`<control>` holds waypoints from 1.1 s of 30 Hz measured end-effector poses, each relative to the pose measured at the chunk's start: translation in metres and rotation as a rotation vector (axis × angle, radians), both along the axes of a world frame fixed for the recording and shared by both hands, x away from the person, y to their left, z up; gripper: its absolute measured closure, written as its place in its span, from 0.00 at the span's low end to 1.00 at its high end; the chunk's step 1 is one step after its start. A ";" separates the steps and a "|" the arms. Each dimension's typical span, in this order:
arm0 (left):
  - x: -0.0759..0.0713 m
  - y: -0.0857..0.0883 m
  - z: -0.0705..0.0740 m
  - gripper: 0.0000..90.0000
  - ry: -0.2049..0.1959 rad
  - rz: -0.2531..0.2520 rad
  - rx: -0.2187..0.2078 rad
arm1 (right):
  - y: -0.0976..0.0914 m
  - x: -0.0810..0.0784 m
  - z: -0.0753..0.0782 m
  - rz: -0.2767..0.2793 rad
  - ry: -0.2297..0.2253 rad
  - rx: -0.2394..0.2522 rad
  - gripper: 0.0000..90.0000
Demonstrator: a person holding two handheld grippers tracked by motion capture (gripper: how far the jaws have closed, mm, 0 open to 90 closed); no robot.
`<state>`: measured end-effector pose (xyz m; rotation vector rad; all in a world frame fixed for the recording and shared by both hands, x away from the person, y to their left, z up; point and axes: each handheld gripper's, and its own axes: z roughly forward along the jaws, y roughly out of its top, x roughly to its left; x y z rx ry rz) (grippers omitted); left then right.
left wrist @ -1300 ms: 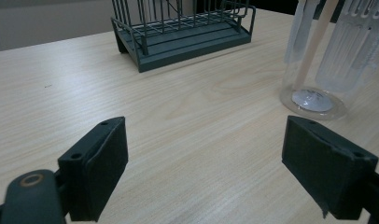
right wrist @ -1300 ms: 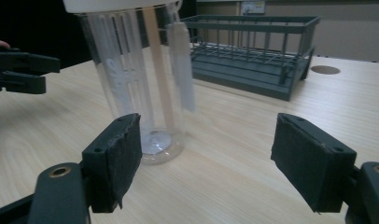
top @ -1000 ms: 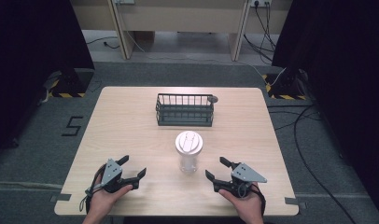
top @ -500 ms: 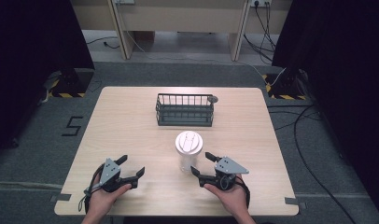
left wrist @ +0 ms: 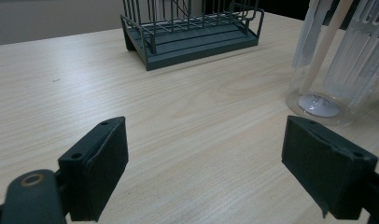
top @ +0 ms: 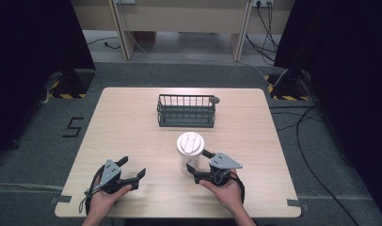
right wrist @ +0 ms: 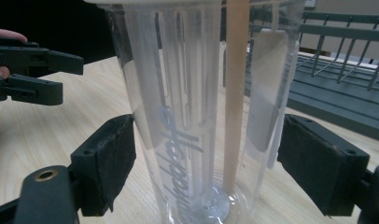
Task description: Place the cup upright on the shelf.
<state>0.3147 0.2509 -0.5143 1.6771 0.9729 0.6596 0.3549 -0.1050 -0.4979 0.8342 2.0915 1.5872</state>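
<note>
One clear plastic tumbler [top: 189,153] stands upright on a light wooden table [top: 132,136], its long axis vertical and its white lid [top: 190,142] facing up toward the high camera. It sits a little toward the person's side of centre, nearer the right hand than the left. In the right gripper view the tumbler [right wrist: 201,107] rises between the two black jaws, with pale printed lettering running up its wall and a beige straw [right wrist: 235,88] standing almost vertical inside it.

The right gripper [top: 202,165] is spread wide around the tumbler's lower body; the left-hand pad in its own view sits just against the wall, while the other pad stands clear of it, so nothing is clamped yet. The left gripper [top: 132,165] rests low near the table's near-left edge, jaws also spread apart over bare wood, with the tumbler's base [left wrist: 318,105] ahead and to one side.

One dark wire rack [top: 186,111] sits toward the far side of the table, well apart from the tumbler, its long side running across the table. Two hands, two grippers, one tumbler, one rack.
</note>
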 end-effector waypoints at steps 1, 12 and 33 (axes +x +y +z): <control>0.000 0.000 0.000 0.16 0.000 0.001 0.000 | 0.001 0.001 -0.001 0.001 0.003 0.002 0.22; 0.000 0.001 0.000 0.16 0.001 0.000 -0.008 | 0.012 0.012 -0.011 0.012 0.032 -0.014 0.18; 0.001 0.003 0.001 0.16 -0.003 0.008 -0.011 | 0.022 0.016 -0.017 0.010 0.007 -0.008 0.19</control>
